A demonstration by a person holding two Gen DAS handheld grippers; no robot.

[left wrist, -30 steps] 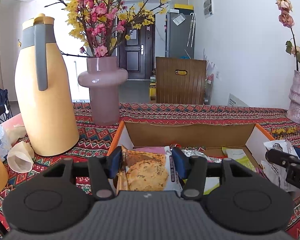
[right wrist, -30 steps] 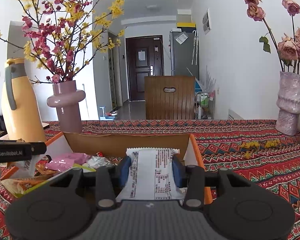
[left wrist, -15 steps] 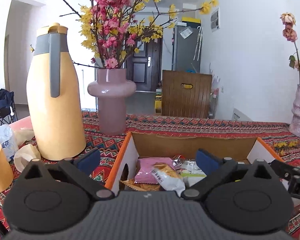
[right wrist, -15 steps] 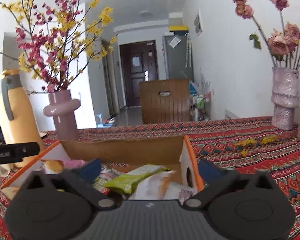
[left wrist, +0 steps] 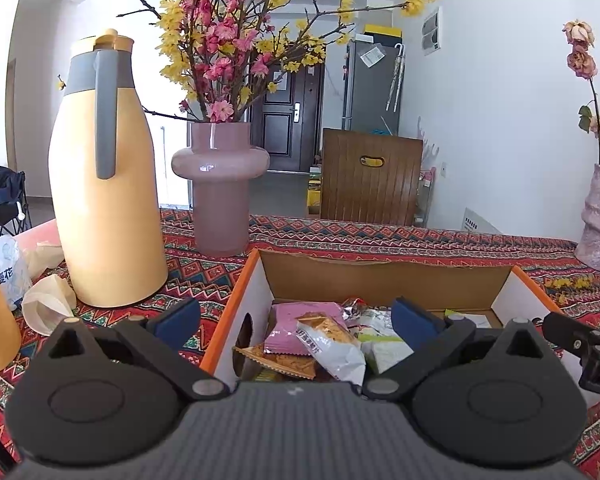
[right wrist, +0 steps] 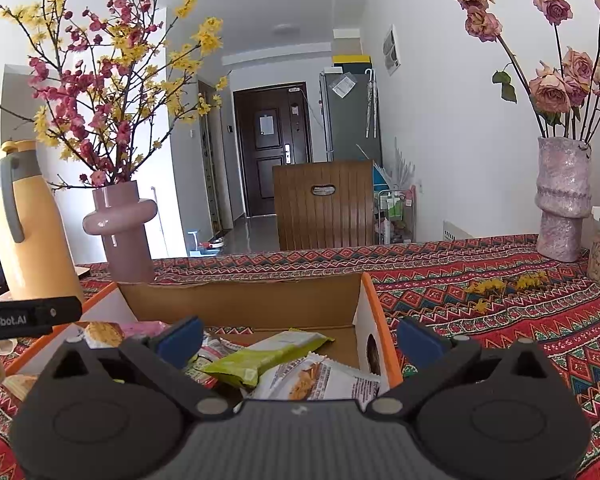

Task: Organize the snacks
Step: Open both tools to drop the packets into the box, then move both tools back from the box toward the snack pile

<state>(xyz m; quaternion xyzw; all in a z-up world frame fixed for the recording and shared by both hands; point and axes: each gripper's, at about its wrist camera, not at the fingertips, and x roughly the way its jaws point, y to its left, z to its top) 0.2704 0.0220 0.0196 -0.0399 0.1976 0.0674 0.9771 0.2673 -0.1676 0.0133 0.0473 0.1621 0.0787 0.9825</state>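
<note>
Left gripper (left wrist: 296, 318): jaws spread as wide as they go, nothing pinched, blue pads (left wrist: 174, 320) far apart. Just been opening. Tipped a little downward. Black arms splayed out to both sides.

Right gripper (right wrist: 300, 338): jaws also spread wide, nothing between the blue pads (right wrist: 420, 342). Just been opening too. Tipped a little downward, same as the other. Seen at the right edge of the left wrist view as a black tip, just beside the left one. Side by side, both pointing the same way.
</note>
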